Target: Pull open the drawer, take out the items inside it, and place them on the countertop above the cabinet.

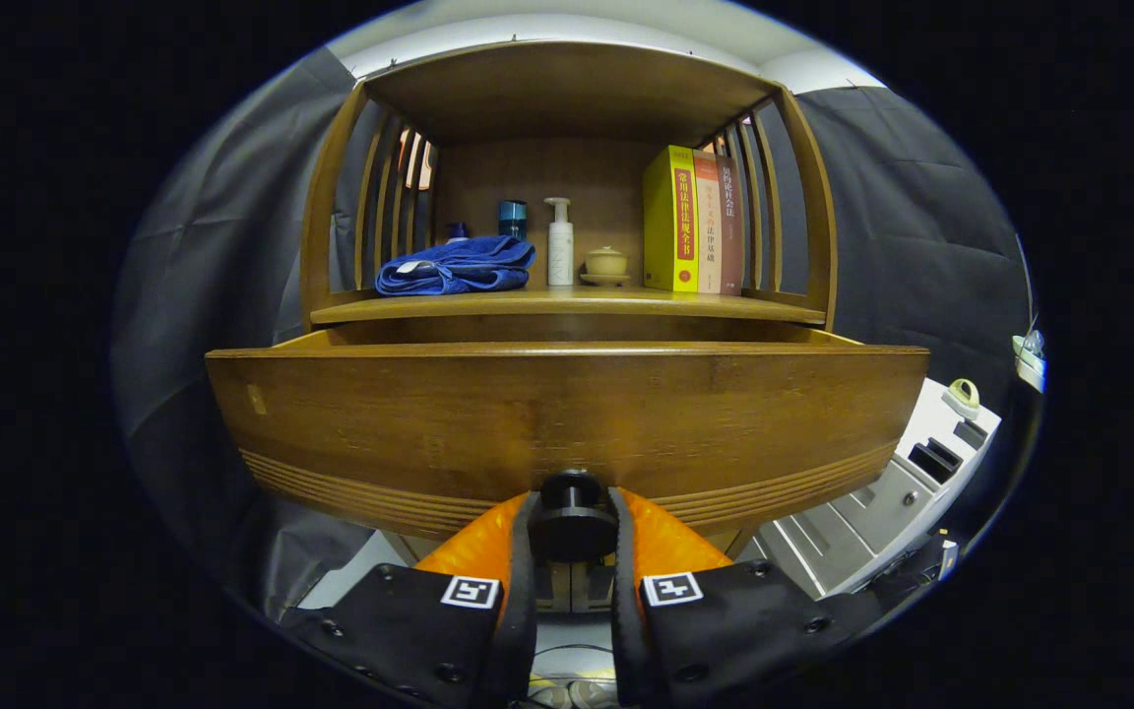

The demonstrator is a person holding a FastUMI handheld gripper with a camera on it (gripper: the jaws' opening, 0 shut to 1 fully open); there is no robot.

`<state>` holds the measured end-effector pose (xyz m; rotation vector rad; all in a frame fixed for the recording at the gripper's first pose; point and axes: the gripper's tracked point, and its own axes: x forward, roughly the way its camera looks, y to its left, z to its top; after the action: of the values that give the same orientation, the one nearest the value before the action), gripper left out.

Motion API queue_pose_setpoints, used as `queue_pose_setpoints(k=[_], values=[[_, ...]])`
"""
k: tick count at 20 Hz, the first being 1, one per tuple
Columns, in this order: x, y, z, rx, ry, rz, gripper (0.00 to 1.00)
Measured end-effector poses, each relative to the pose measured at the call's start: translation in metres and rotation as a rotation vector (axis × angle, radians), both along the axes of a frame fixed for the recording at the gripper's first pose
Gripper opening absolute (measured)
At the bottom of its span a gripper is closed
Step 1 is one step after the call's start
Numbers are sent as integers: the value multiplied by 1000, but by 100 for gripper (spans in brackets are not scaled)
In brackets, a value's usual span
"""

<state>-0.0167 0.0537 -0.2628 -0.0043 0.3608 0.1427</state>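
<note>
Now the gripper [572,537] squeezes the knob [572,517], the drawer [567,414] is out, and its things wait inside.

The hand-held gripper [572,537] shows as two broad black blocks low in the view, one on each side, with a long slim finger [525,591] rising from the inner edge of each. Each block carries a square black-and-white marker [470,592] on a white patch near its inner top corner, and small round screws [447,673] dot the flat black faces. Behind the fingers sit two rounded, glossy orange shells [665,542] with a faint quilted pattern. Between the fingers, lower down, a grey metal part with slots [572,589] is visible.
</note>
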Motion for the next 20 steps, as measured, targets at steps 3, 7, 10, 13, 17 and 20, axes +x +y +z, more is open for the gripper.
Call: queue_pose_setpoints(k=[3,7,10,13,17,20], values=[[-1,0,-1,2,6,-4,40],[-4,-1,-8,5,14,-6,40],[-6,-1,-7,5,6,-2,40],[-6,-1,-6,11,13,4,41],[-5,0,-7,15,11,12,51],[-7,0,-12,21,33,17,57]])
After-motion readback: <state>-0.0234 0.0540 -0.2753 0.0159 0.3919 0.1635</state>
